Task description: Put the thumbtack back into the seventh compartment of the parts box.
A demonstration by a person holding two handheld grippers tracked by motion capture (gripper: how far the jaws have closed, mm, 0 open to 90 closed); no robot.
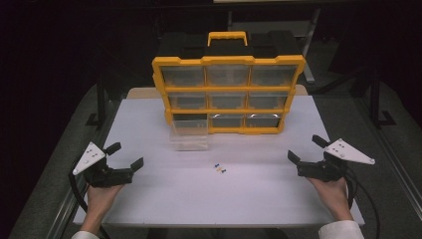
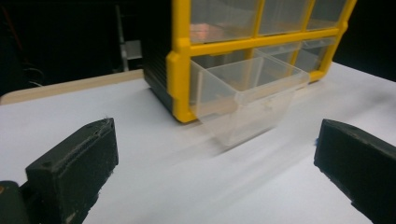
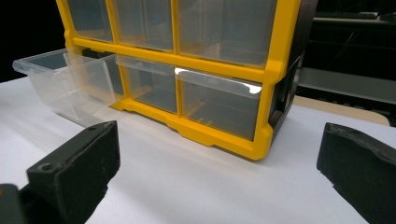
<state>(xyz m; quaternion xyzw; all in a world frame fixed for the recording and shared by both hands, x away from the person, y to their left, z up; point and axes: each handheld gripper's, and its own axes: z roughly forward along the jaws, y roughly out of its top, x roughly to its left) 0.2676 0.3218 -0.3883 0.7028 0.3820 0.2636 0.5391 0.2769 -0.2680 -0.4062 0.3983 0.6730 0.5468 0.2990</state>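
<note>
A yellow-framed organiser (image 1: 228, 94) (image 2: 180, 70) (image 3: 275, 60) with clear drawers stands upright at the back of the white table (image 1: 164, 194). Its bottom-left clear drawer (image 1: 189, 135) (image 2: 247, 100) (image 3: 65, 84) is pulled out and looks empty. Two or three small blue and yellow parts (image 1: 220, 168) lie on the table in front. My left gripper (image 1: 125, 157) (image 2: 215, 172) rests open at the table's left side, nothing between its jaws. At the right side my right gripper (image 1: 307, 149) (image 3: 219, 172) is open too, pointing at the organiser's lower right corner.
The organiser has a yellow carry handle (image 1: 227, 37) on top. A wooden board edge (image 2: 70, 86) (image 3: 341, 109) shows behind the white table. Dark floor and metal frame legs (image 1: 102, 99) surround the table. White surface lies bare between the grippers.
</note>
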